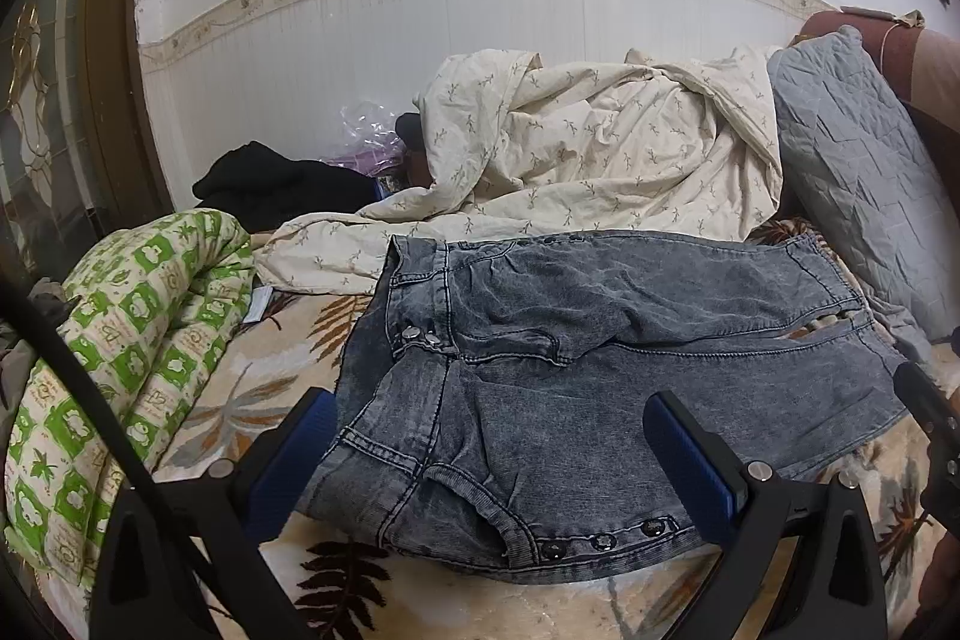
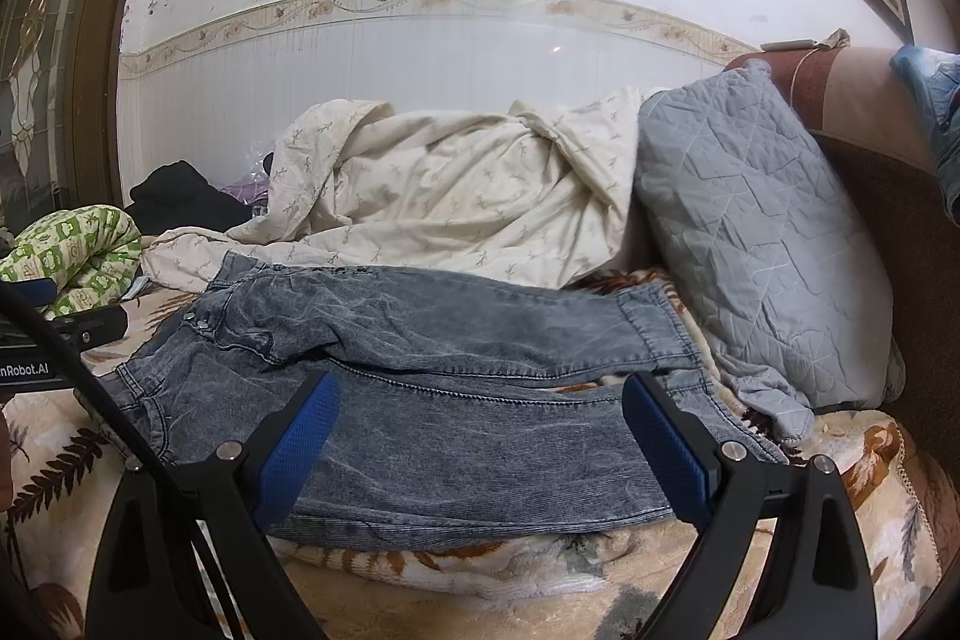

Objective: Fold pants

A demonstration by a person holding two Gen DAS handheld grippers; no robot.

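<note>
Grey acid-washed jeans (image 1: 600, 376) lie flat on the leaf-patterned bed blanket (image 1: 252, 400). The waist with its metal buttons is at the left and both legs run to the right. My left gripper (image 1: 492, 454) is open, its blue pads either side of the waist end near the front edge, holding nothing. In the right wrist view the jeans (image 2: 456, 418) show their two legs side by side, cuffs near the pillow. My right gripper (image 2: 483, 445) is open over the near leg, empty. The right gripper's black body (image 1: 930, 418) shows at the left view's right edge.
A crumpled cream duvet (image 1: 600, 148) lies behind the jeans. A grey quilted pillow (image 2: 762, 232) leans on the brown headboard (image 2: 870, 172) at the right. A green-patterned quilt (image 1: 132, 340) and black clothing (image 1: 282, 184) sit at the left. A tiled wall stands behind.
</note>
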